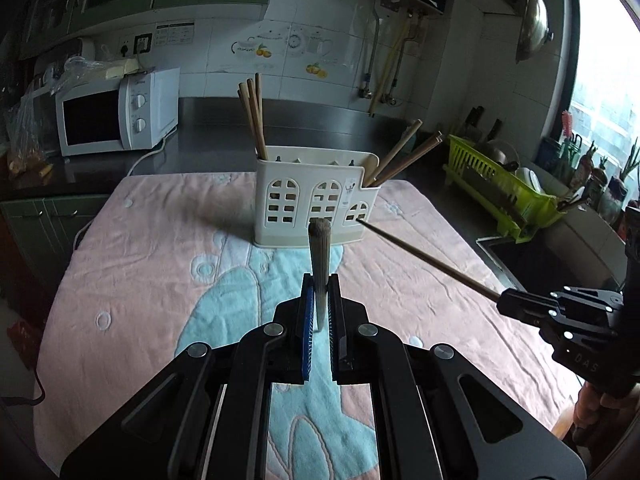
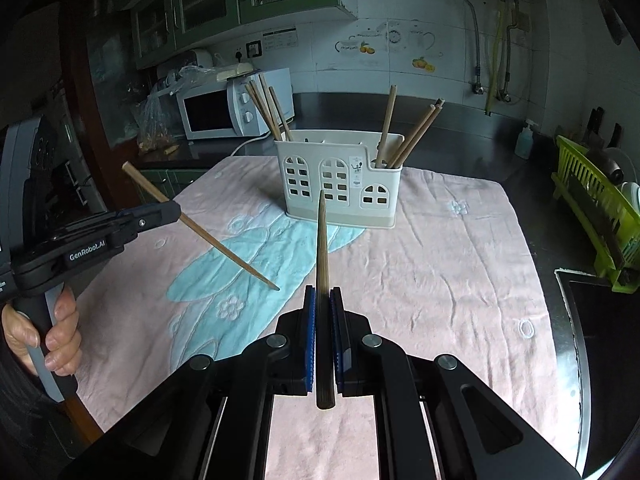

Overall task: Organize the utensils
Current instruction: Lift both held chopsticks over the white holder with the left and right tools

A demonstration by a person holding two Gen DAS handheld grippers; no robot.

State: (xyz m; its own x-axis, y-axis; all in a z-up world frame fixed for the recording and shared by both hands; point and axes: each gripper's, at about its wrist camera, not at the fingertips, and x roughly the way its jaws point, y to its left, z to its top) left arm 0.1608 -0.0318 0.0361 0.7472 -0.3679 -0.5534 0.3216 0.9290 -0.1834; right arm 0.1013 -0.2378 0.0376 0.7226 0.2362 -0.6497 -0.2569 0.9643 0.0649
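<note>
Left gripper (image 1: 319, 300) and right gripper (image 2: 324, 312) each pinched one chopstick (image 1: 319, 264) (image 2: 321, 248), both poised short of the cream holder (image 1: 316, 204) ahead, presumably for sorting into its compartments.

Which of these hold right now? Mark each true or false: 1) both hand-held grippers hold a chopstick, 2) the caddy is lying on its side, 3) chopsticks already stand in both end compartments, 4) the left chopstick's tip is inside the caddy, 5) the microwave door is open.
1) True: the left hand-held gripper clamps a chopstick and the right hand-held gripper clamps another chopstick.
2) False: the caddy stands upright on the pink towel.
3) True: there are bundles in both the left end and the right end.
4) False: its tip hangs over the towel, apart from the caddy.
5) False: the microwave door is shut.
</note>
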